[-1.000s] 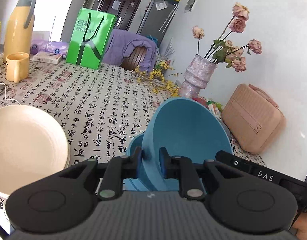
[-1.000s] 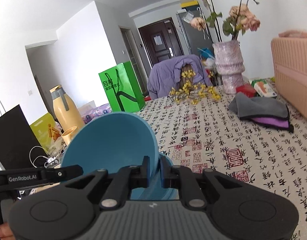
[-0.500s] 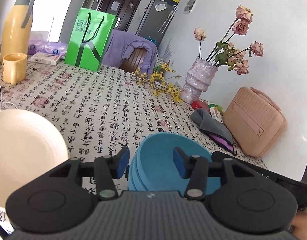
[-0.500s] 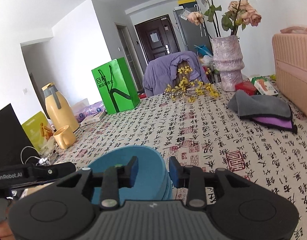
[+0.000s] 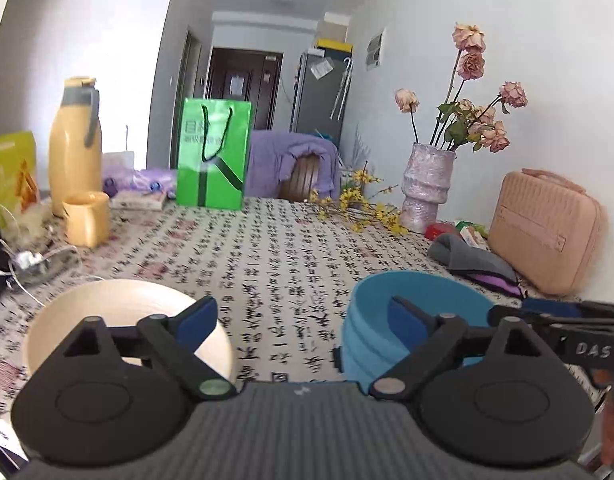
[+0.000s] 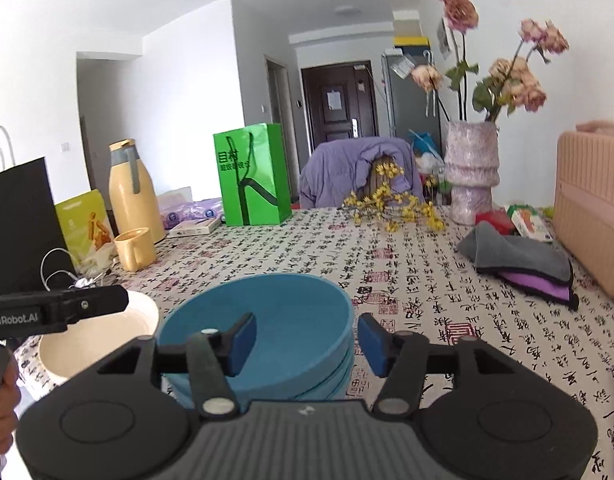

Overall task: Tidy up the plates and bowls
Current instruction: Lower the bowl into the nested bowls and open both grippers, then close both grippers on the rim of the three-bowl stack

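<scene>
Left wrist view, lowest in the frame: the left hand-held gripper (image 5: 299, 320) fills the bottom edge with its jaws spread wide and nothing between them. Just beyond its left finger sits the cream plate (image 5: 107, 304) at lower left; just beyond its right finger sits the stack of blue bowls (image 5: 367, 336) at lower right, upright on the table (image 5: 267, 248). In the right wrist view the right hand-held gripper (image 6: 305, 338) is also spread and empty, its left finger over the bowl stack (image 6: 275, 316) and its right finger just outside the rim, neither clearly touching. The cream plate (image 6: 91, 336) lies at lower left of that frame, beside the bowls and apart from them.

Farther up the frame lie a grey cloth (image 6: 519, 256) at right, a yellow cup (image 6: 135, 248) at left, then a green bag (image 6: 251, 176) and a vase of dried roses (image 6: 471, 172) at the back.

As for progress, the blue bowls look nested into one pile, so that part seems done; the cream plate stands by itself, and I cannot tell whether more dishes wait outside the frames.

Compared with a second ago, the top blue bowl is no longer tilted up and pinched by both grippers: it now sits flat in the stack, and both grippers have let go, opened wider and drawn back a little.
</scene>
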`<action>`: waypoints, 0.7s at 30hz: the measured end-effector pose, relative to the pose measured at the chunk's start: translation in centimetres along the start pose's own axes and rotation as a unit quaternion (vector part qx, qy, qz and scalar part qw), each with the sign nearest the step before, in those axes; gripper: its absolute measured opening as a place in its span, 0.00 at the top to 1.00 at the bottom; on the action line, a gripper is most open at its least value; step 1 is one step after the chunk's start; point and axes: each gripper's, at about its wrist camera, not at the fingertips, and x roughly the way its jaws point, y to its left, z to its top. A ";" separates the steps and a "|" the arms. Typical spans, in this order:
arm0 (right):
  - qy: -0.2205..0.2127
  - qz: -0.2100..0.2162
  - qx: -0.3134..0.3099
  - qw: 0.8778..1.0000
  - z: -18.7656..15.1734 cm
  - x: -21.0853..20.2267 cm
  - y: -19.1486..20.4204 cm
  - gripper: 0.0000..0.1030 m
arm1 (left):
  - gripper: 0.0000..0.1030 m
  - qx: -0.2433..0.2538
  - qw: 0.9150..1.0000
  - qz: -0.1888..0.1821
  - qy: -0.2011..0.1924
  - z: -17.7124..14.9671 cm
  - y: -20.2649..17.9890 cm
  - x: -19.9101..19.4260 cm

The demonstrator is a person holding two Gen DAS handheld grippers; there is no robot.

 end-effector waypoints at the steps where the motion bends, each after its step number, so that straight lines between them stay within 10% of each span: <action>1: -0.007 0.002 -0.008 1.000 -0.4 -0.6 0.4 0.34 | 0.04 0.006 1.000 0.001 -0.006 -0.4 0.2 -0.7; 8: -0.048 0.013 -0.039 0.998 -3.5 -4.8 2.9 0.16 | 0.00 0.034 0.999 0.015 -0.023 -3.4 1.4 -4.9; 21: -0.050 0.017 -0.067 0.996 -9.6 -9.1 5.9 0.13 | 0.00 0.033 0.999 0.031 -0.024 -7.8 2.2 -9.2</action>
